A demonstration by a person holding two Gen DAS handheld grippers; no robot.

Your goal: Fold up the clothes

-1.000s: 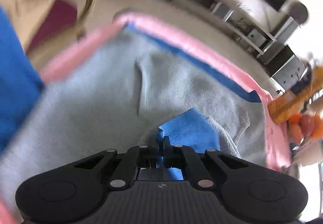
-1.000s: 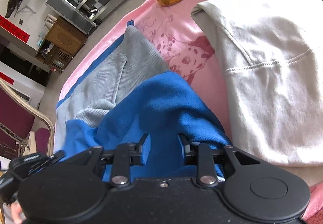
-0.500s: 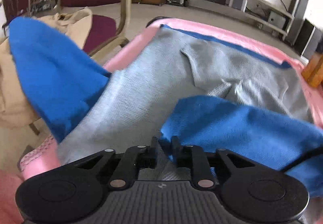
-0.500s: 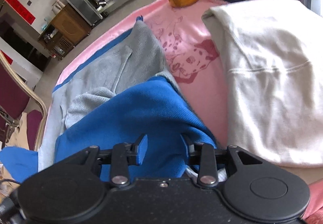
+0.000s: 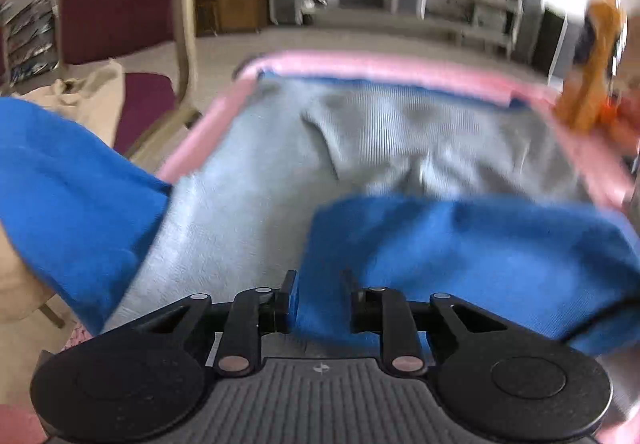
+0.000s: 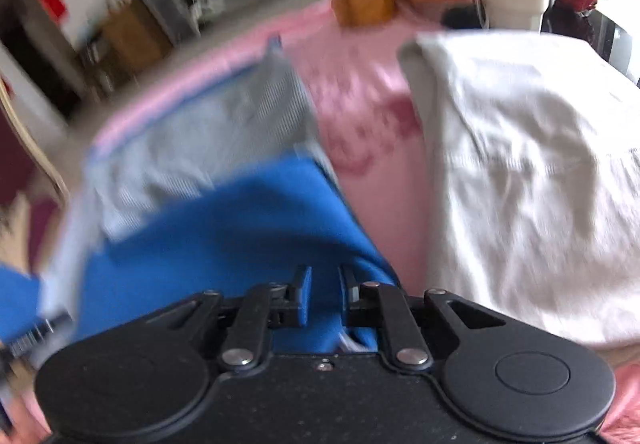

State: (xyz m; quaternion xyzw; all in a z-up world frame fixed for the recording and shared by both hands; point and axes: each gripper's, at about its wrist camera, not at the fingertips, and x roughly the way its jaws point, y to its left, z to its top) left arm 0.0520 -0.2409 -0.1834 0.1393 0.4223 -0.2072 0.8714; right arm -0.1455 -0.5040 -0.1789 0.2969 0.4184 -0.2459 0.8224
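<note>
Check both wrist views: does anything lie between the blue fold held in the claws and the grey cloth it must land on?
Nothing visible does. The blue fold hangs over bare grey cloth; the white garment lies apart, to the right.

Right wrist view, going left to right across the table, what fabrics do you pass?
Blue garment held in the right gripper → ribbed grey fabric → pink printed tablecloth → cream white folded garment.
</note>
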